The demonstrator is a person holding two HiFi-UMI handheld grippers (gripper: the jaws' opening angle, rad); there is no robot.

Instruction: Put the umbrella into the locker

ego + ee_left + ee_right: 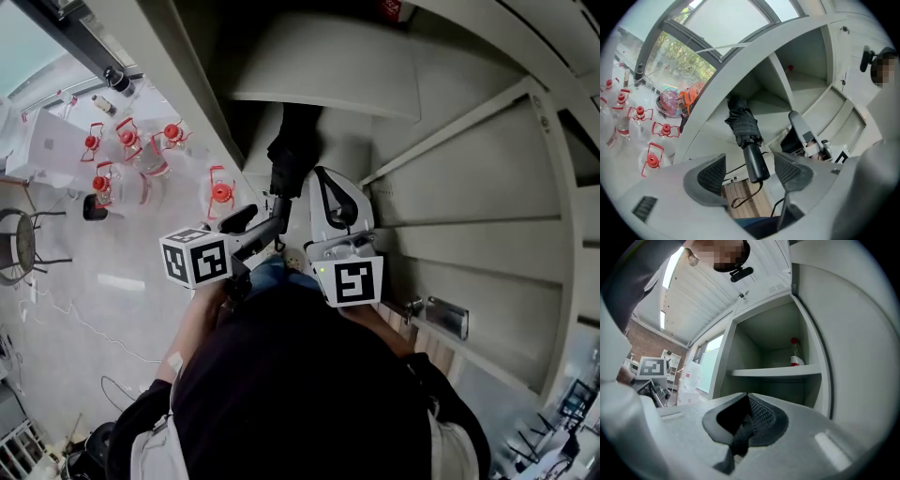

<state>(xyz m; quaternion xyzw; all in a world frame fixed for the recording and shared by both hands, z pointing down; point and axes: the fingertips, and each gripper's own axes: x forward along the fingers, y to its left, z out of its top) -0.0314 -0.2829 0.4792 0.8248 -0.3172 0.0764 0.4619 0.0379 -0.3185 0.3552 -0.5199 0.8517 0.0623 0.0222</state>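
Umbrella (746, 136), black and folded, lies in a compartment of the grey locker (811, 89) at the centre of the frame, its handle pointing out between the left claw's (751, 165) spread jaws, touching neither; right claw (747, 416) pressed together, empty

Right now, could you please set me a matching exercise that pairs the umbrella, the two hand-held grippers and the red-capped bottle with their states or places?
Things:
1. umbrella
2. left hand-held gripper
3. right hand-held gripper
4. red-capped bottle

States or places:
A. jaws together, nothing between them
B. on the locker shelf
C. jaws wide apart, gripping nothing
D. black and folded up

Pairs: 1-D, 2-C, 3-A, 4-B
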